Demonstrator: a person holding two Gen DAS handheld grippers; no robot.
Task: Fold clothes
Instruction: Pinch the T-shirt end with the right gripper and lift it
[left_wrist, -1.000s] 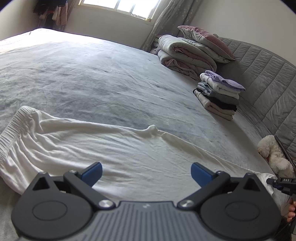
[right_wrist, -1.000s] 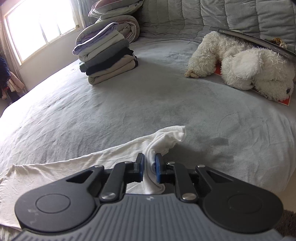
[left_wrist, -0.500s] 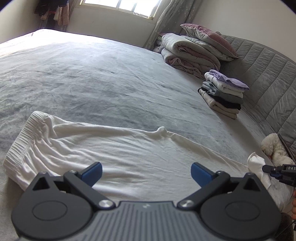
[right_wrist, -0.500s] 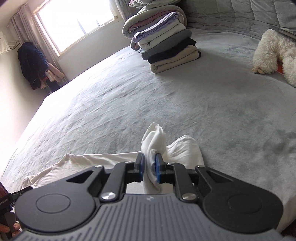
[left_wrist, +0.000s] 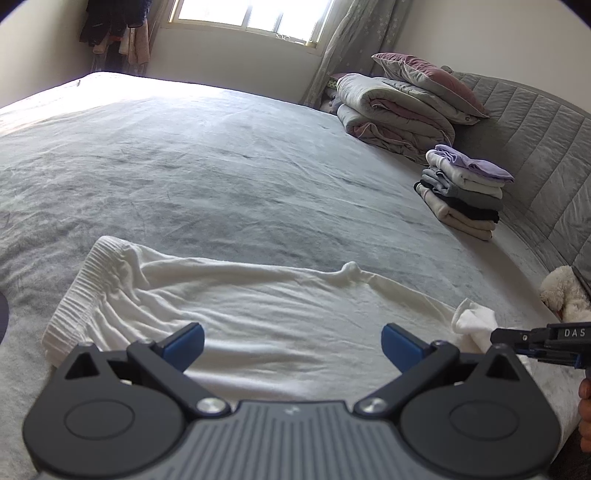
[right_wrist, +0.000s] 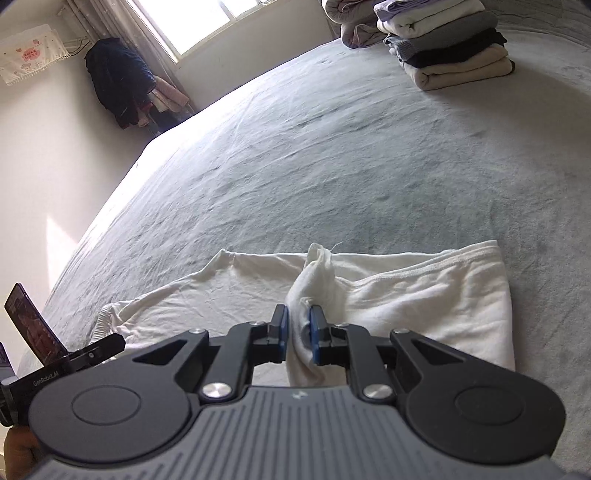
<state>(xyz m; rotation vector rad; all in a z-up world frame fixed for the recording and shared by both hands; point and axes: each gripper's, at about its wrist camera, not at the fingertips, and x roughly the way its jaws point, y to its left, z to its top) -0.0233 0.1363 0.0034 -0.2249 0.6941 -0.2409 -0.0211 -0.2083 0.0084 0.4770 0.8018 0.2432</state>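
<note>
White trousers (left_wrist: 258, 306) lie spread across the grey bed (left_wrist: 221, 166), ribbed waistband at the left. My left gripper (left_wrist: 291, 345) is open and empty, hovering over the near edge of the trousers. My right gripper (right_wrist: 297, 332) is shut on the bunched leg end of the white trousers (right_wrist: 424, 295) and holds it lifted and folded back over the cloth. The right gripper also shows at the right edge of the left wrist view (left_wrist: 517, 341), with the pinched cloth beside it.
A stack of folded clothes (left_wrist: 465, 192) sits at the far right of the bed, also in the right wrist view (right_wrist: 450, 48). Rolled quilts and a pillow (left_wrist: 402, 107) lie behind it. A white plush dog (left_wrist: 565, 295) is at the right edge. Coats (right_wrist: 118, 81) hang by the window.
My right gripper has carried the trouser leg end leftward, folding it back over the cloth, and swung its view away from the plush dog. My left gripper has stayed open and drawn back slightly.
</note>
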